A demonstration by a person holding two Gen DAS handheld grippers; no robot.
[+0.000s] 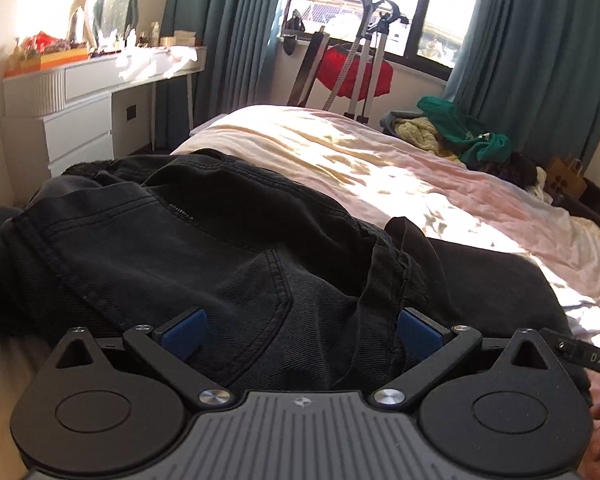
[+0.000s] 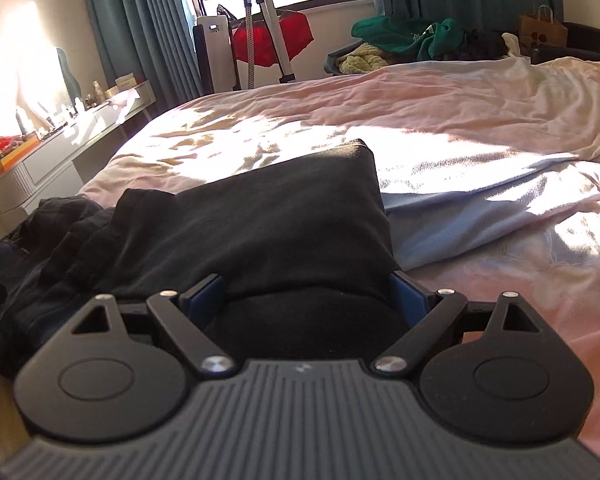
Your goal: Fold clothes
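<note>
Black jeans [image 1: 204, 240] lie across the near side of the bed, seat pocket and waistband facing up. My left gripper [image 1: 300, 334] is open and low over them, its blue pads [image 1: 184, 332] wide apart with the pocket area between them. In the right wrist view a black trouser leg [image 2: 280, 220] lies doubled over, its folded end pointing toward the window. My right gripper [image 2: 308, 298] is open too, and the leg runs between its spread fingers [image 2: 408, 296]. The bunched waist part [image 2: 60, 232] lies to the left.
The bed's pink and cream cover [image 2: 460, 120] stretches ahead and to the right. A pile of green and yellow clothes [image 1: 460, 132] sits at the far corner beside a paper bag [image 1: 568, 176]. A white dresser [image 1: 80, 112] stands on the left. A stand with red fabric [image 1: 352, 72] is at the window.
</note>
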